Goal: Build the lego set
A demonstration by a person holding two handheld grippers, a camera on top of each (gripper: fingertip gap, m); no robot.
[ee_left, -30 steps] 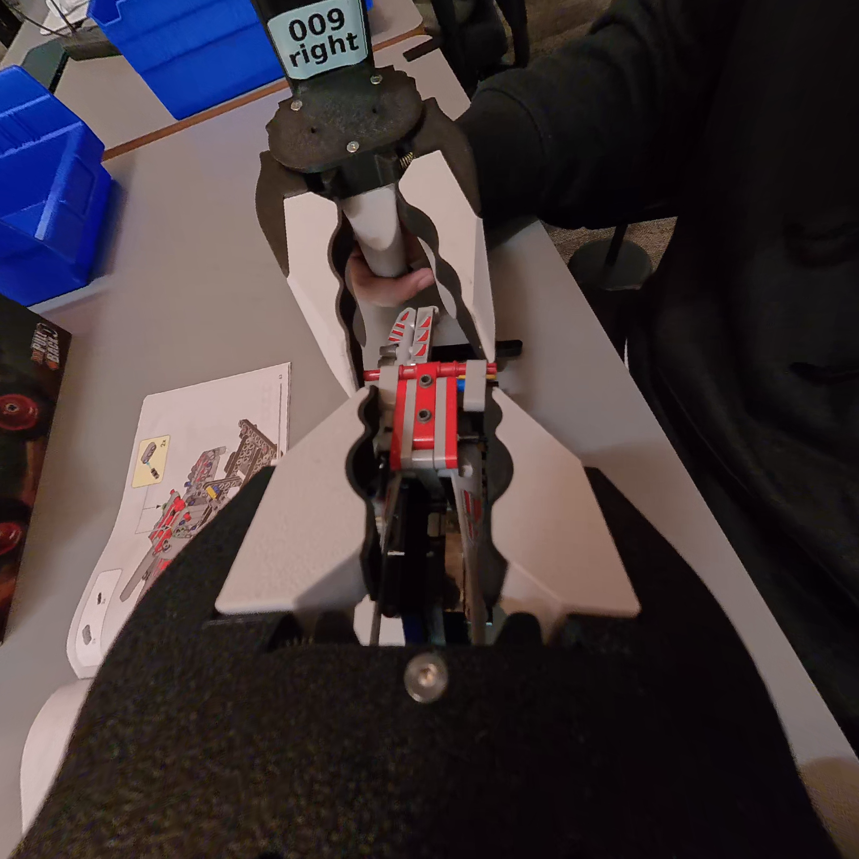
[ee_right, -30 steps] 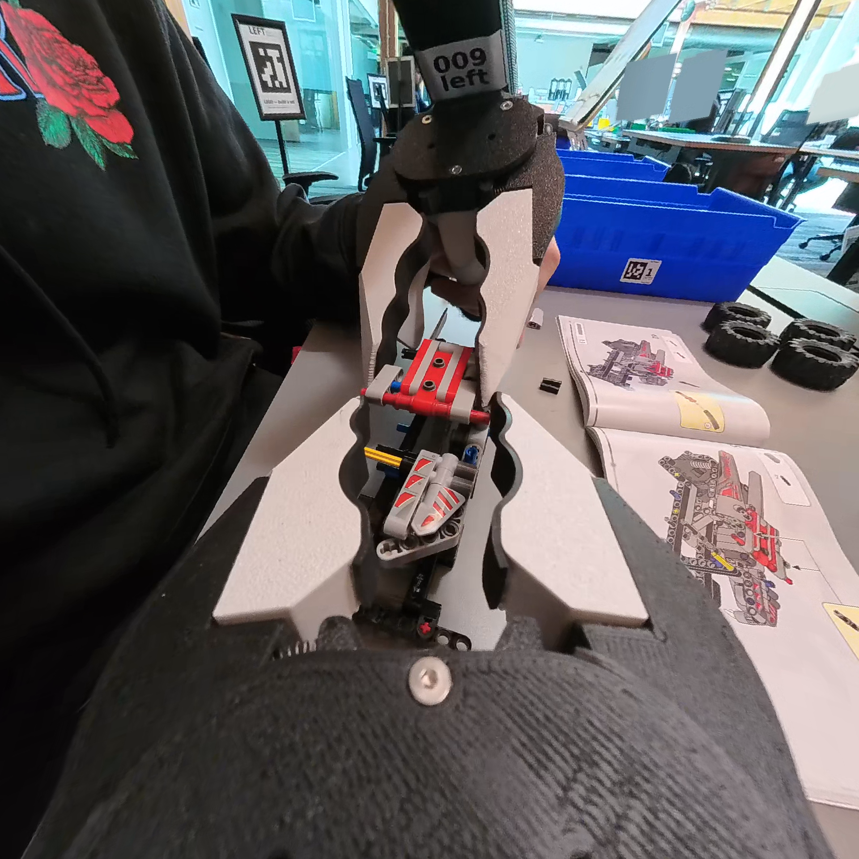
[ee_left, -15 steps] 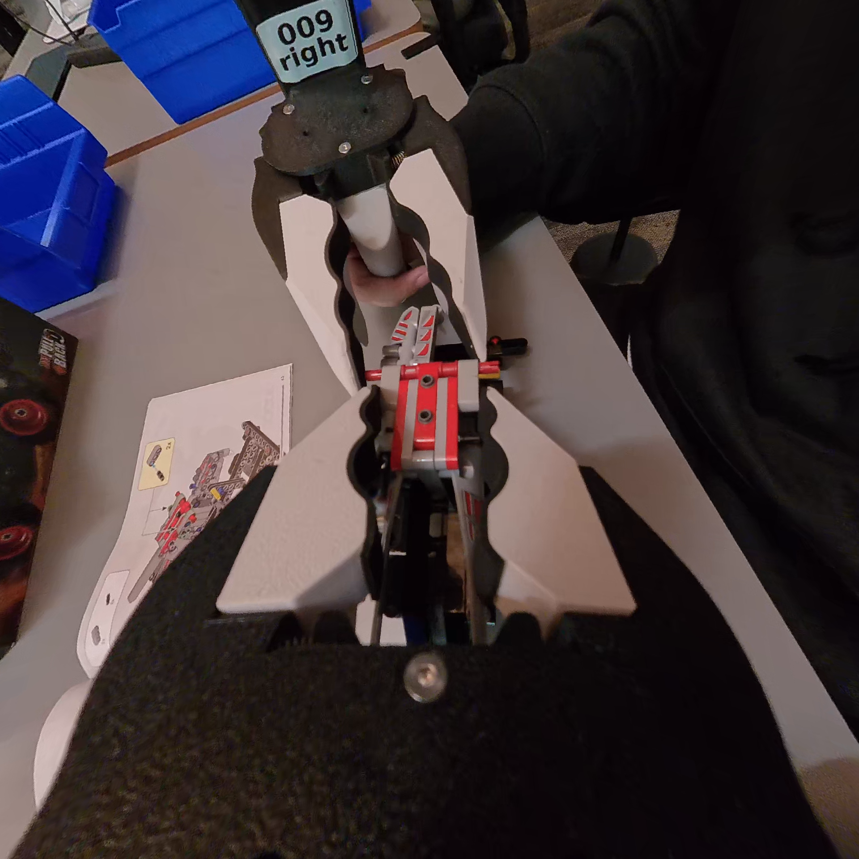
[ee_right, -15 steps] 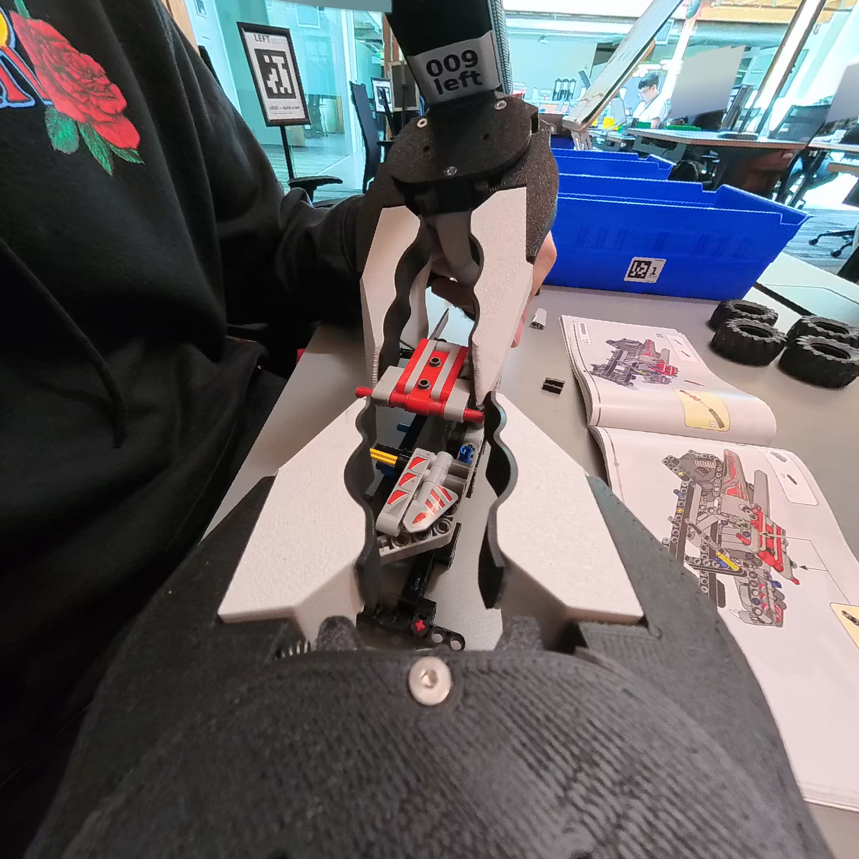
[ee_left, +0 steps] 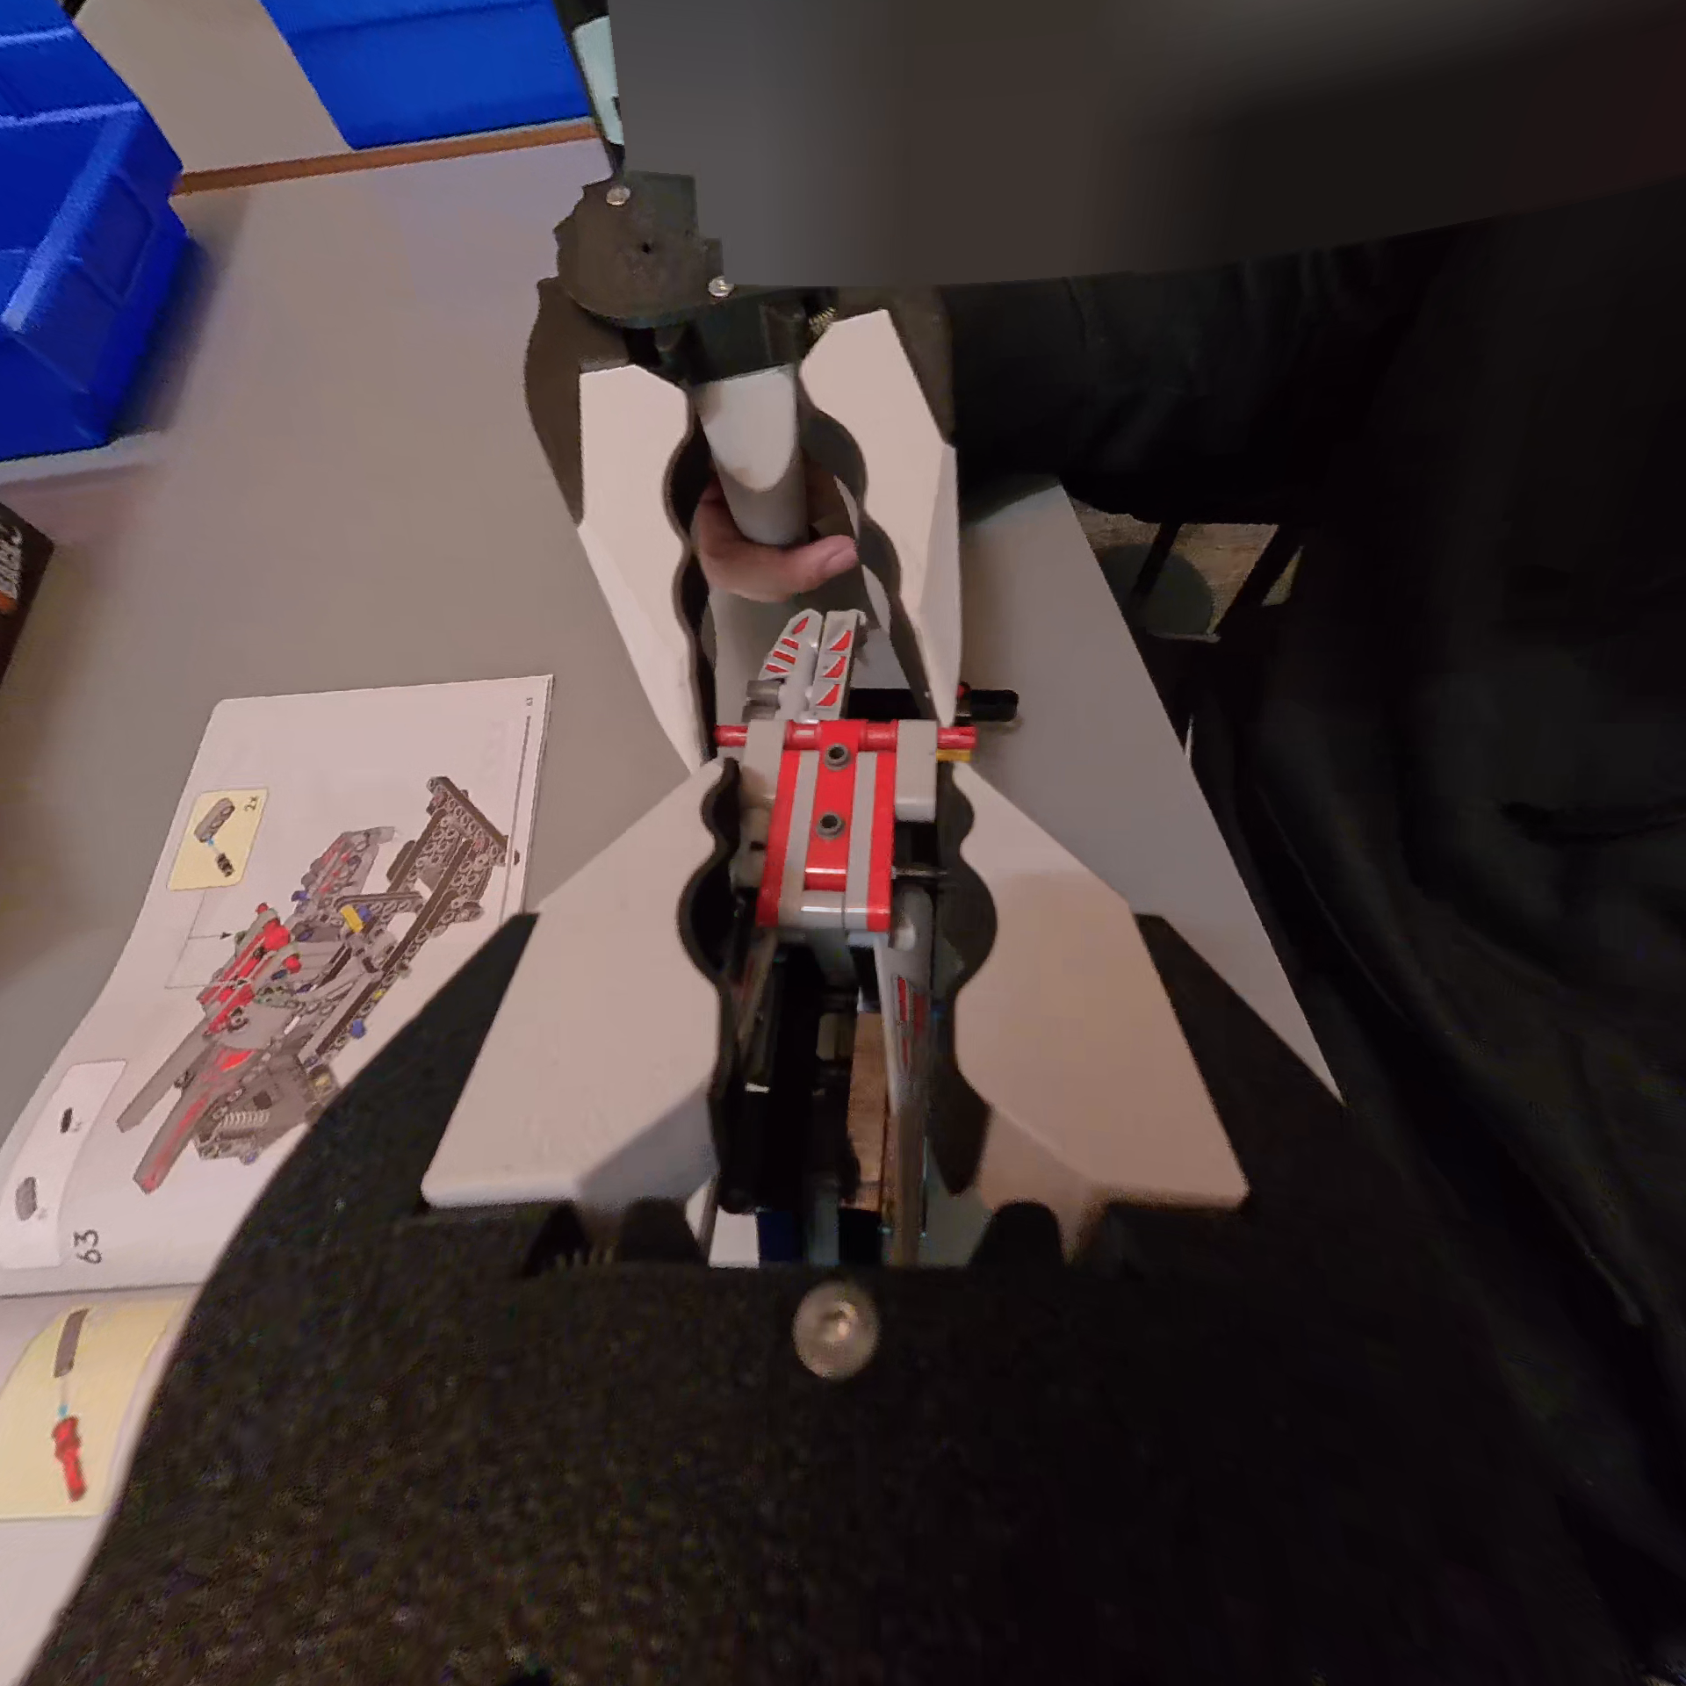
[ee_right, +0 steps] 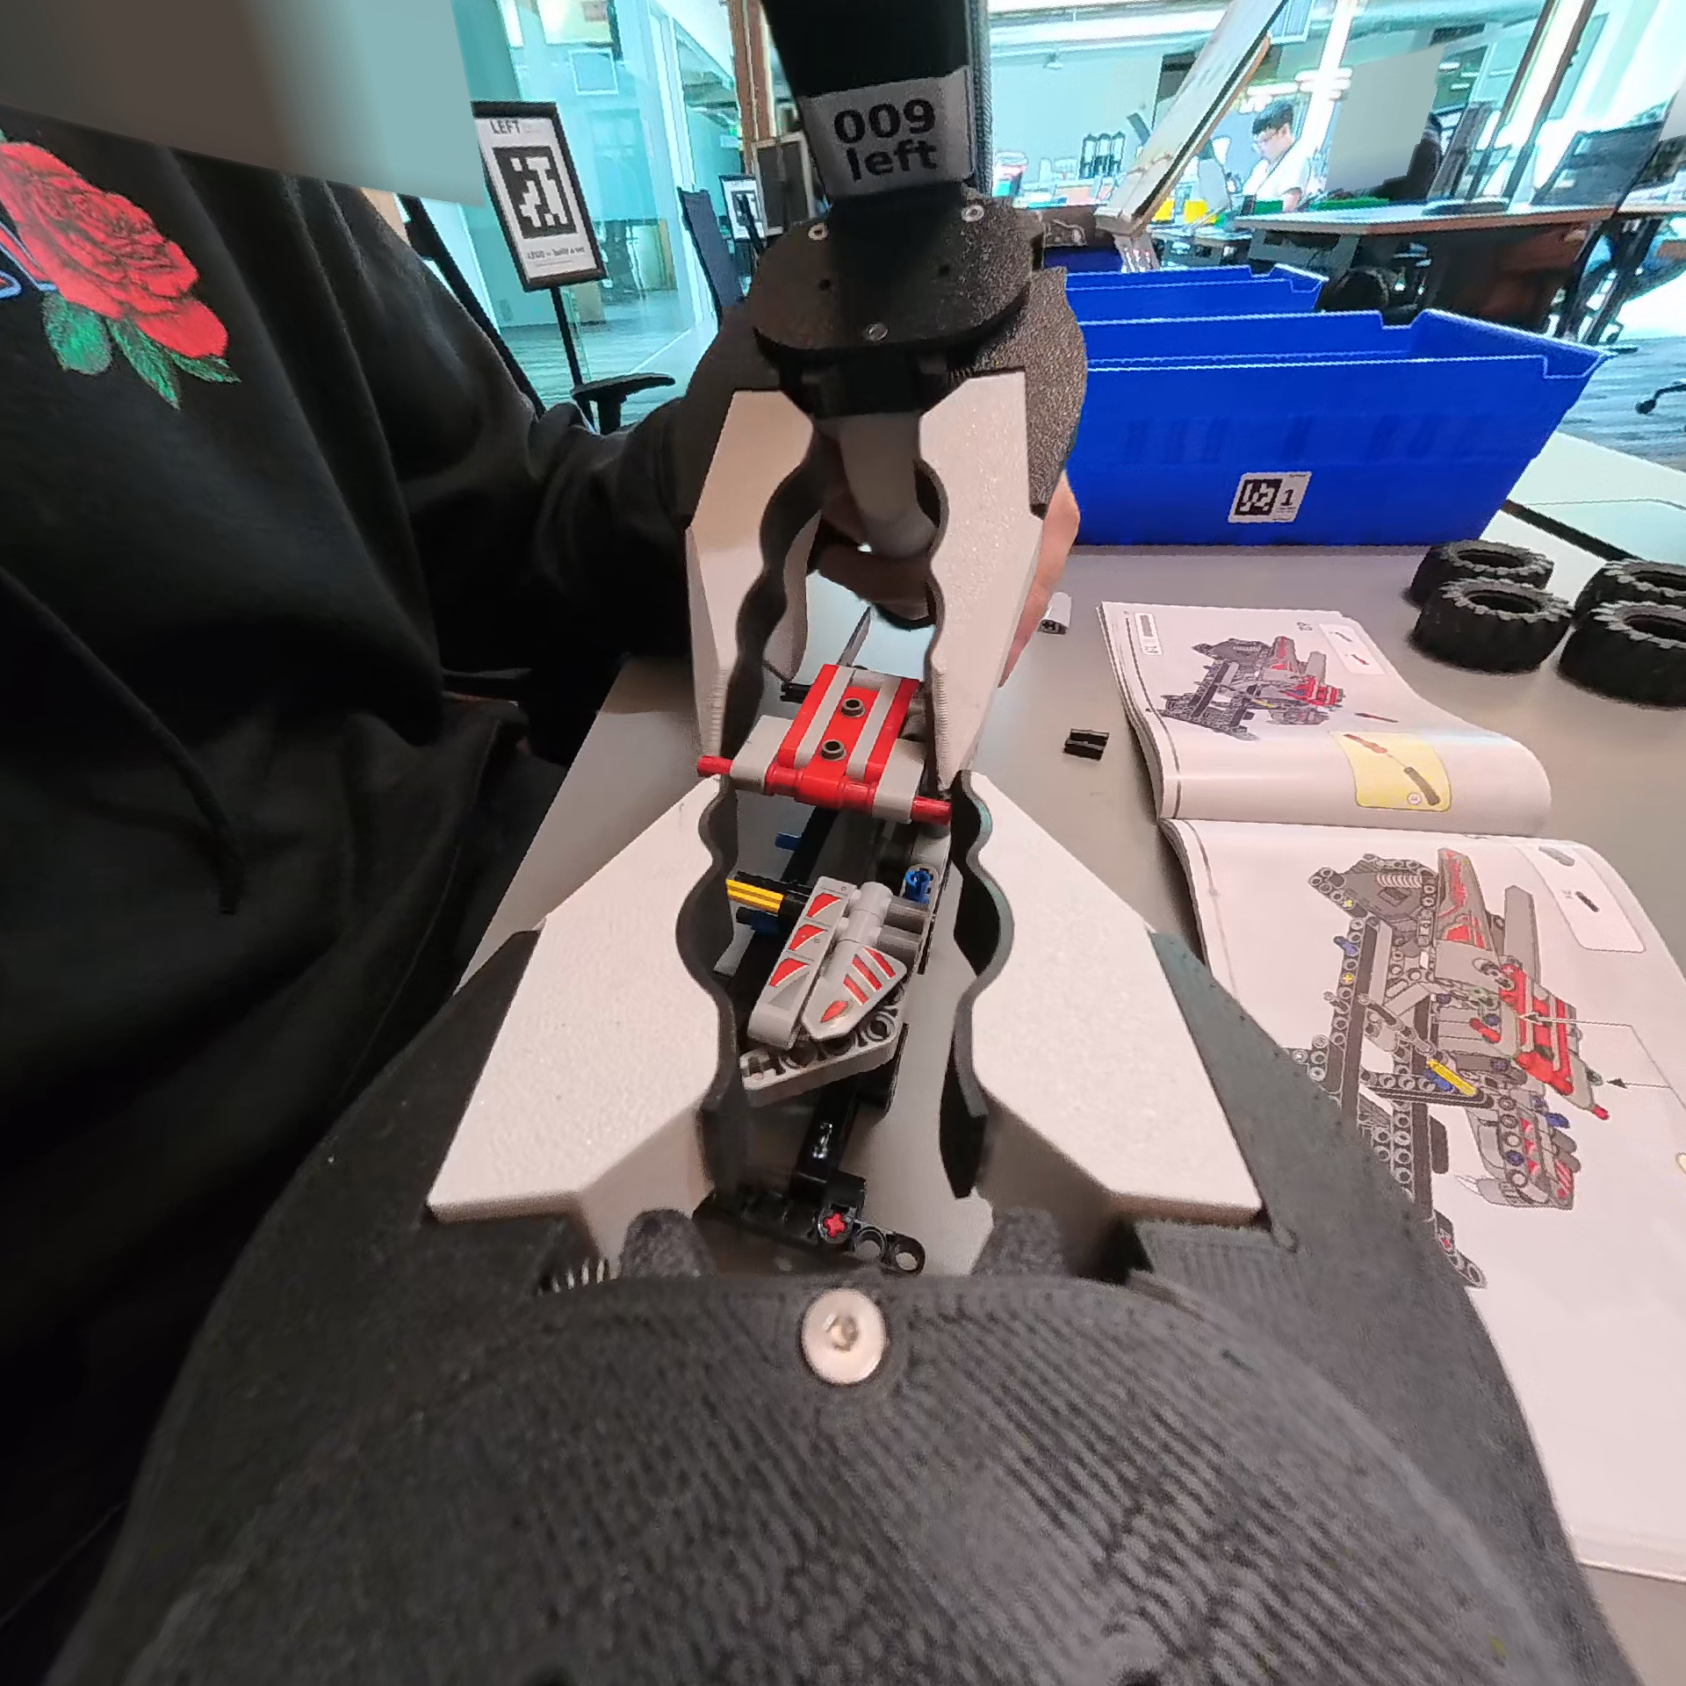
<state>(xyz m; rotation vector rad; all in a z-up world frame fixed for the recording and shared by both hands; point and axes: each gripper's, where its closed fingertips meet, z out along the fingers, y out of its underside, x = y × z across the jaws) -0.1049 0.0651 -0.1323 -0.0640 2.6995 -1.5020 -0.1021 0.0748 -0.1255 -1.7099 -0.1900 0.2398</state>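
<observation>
Both grippers face each other over the table point(ee_right: 1277, 675), and the lego model point(ee_left: 826, 830) hangs between them: grey and red panels, black beams, a red axle across. Left gripper point(ee_left: 835, 803) jaws clamp its red-panel end; right gripper point(ee_right: 835, 826) jaws pinch the nose end. Open manual point(ee_right: 1423, 958) lies right, 4 tyres point(ee_right: 1487, 620) far right.

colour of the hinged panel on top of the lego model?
Red with grey stripes and grey sides, on a red axle; clearest in the right wrist view.
</observation>
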